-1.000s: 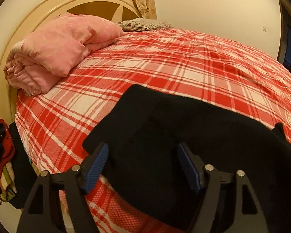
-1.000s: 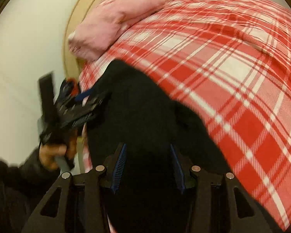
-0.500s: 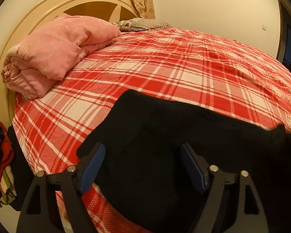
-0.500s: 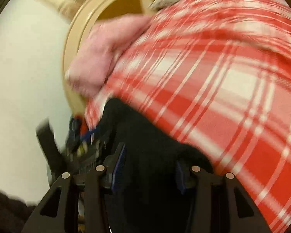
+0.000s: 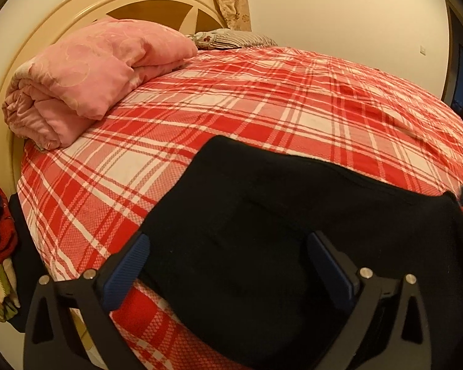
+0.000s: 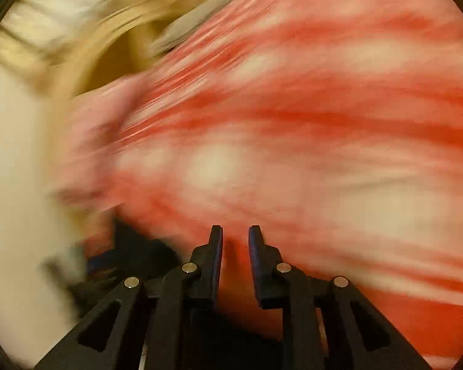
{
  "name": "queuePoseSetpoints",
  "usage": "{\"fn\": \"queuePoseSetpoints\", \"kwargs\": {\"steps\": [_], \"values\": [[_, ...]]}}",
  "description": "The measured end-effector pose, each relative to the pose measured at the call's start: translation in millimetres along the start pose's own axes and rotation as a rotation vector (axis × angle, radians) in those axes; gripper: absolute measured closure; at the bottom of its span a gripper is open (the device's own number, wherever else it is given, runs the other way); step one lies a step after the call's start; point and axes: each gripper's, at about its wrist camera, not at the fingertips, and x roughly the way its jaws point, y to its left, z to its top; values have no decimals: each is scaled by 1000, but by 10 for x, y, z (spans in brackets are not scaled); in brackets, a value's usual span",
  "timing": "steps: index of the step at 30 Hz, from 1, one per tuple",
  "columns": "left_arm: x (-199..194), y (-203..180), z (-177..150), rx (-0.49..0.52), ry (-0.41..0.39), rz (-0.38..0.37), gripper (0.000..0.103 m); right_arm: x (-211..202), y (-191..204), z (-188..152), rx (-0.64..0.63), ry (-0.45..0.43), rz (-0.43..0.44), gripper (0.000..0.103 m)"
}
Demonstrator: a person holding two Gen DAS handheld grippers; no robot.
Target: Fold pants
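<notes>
Black pants (image 5: 262, 231) spread at the near edge of the plaid-covered bed (image 5: 277, 108)
The left gripper (image 5: 228, 265) hovers over the pants with its blue-padded fingers (image 5: 126, 265) spread wide, gripping nothing. The right gripper (image 6: 235, 246) view is heavily motion-blurred; its fingers (image 6: 214, 256) stand a narrow gap apart with no cloth between them. A rolled pink quilt (image 5: 89, 77) lies at the bed's headboard (image 5: 132, 3) corner
</notes>
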Motion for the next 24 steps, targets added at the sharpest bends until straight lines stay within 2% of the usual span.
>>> {"fn": "queuePoseSetpoints", "kwargs": {"steps": [1, 2, 4, 5, 6, 7, 9, 12, 14, 18, 20, 22, 24], "values": [[3, 1, -2, 0, 0, 2, 0, -274, -174, -4, 30, -76, -112, 85], [3, -2, 3, -1, 3, 2, 0, -529, -357, -22, 74, -137, -186, 84], [9, 17, 16, -6, 16, -2, 0, -1022, -751, -93, 164, -232, -340, 71], [6, 22, 28, -9, 25, -3, 0, -1189, -913, -123, 187, -251, -419, 47], [-3, 23, 40, -10, 31, -4, 0, -1335, -1097, -138, 210, -255, -504, 29], [-18, 13, 54, -6, 36, -2, 0, -1460, -1273, -161, 246, -262, -573, 28], [-66, -32, 74, 12, 35, -2, 0, -1596, -1559, -172, 316, -257, -617, 28], [-203, -128, 101, 26, 12, -27, 0, -1568, -2050, -180, 427, -169, -572, 28], [-295, -218, 119, 34, 7, -60, 0, -1503, -2247, -219, 452, -117, -553, 28], [-432, -380, 135, 77, -10, -73, 0, -1369, -2158, -177, 386, -86, -649, 28], [-493, -449, 144, 95, -17, -83, 0, -1379, -2208, -193, 388, -101, -642, 31], [-561, -494, 158, 103, -30, -95, 0, -1436, -2257, -224, 401, -109, -650, 53], [-614, -523, 177, 108, -41, -109, 0, -1563, -2355, -277, 447, -136, -605, 79]]}}
